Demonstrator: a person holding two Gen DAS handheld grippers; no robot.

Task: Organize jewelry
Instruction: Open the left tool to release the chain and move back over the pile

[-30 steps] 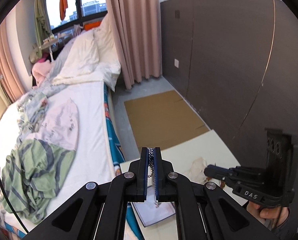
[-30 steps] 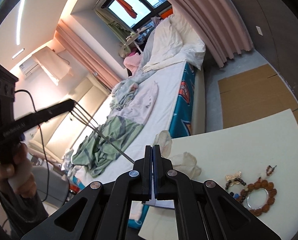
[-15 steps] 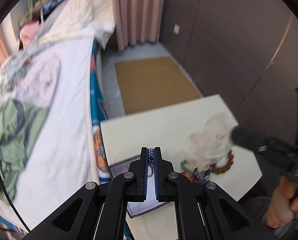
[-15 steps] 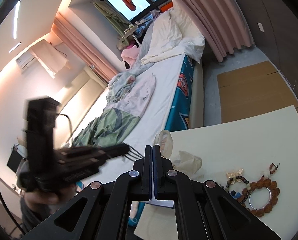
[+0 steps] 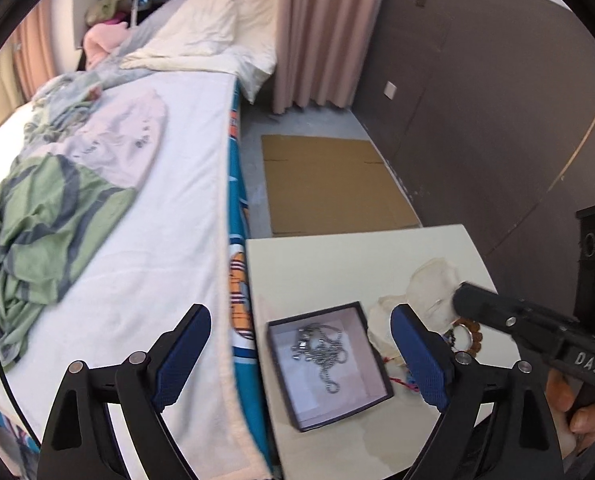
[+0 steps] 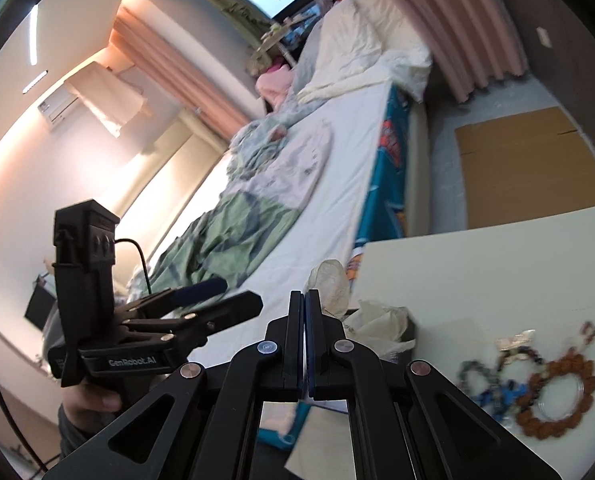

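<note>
In the left wrist view a silver chain necklace [image 5: 320, 347] lies coiled in an open black box with a white lining [image 5: 362, 403] on the cream table [image 5: 337, 256]. My left gripper [image 5: 300, 354] is open wide above the box and holds nothing. My right gripper [image 6: 306, 306] is shut with nothing seen between its pads; it also shows in the left wrist view [image 5: 463, 294] at the right. A brown bead bracelet [image 6: 559, 390], a blue and dark bead bracelet [image 6: 493, 386] and a pale butterfly piece [image 6: 515, 340] lie on the table to the right.
Crumpled translucent bags [image 5: 429, 280] lie on the table between the box and the beads. The bed [image 5: 145, 240] with a green striped cloth [image 5: 37, 216] runs along the table's left edge. Flat cardboard [image 5: 329, 184] lies on the floor beyond.
My left gripper was shut on the silver chain; it has tilted down over the table and opened, and the chain now lies in the box. The right gripper stayed shut.
</note>
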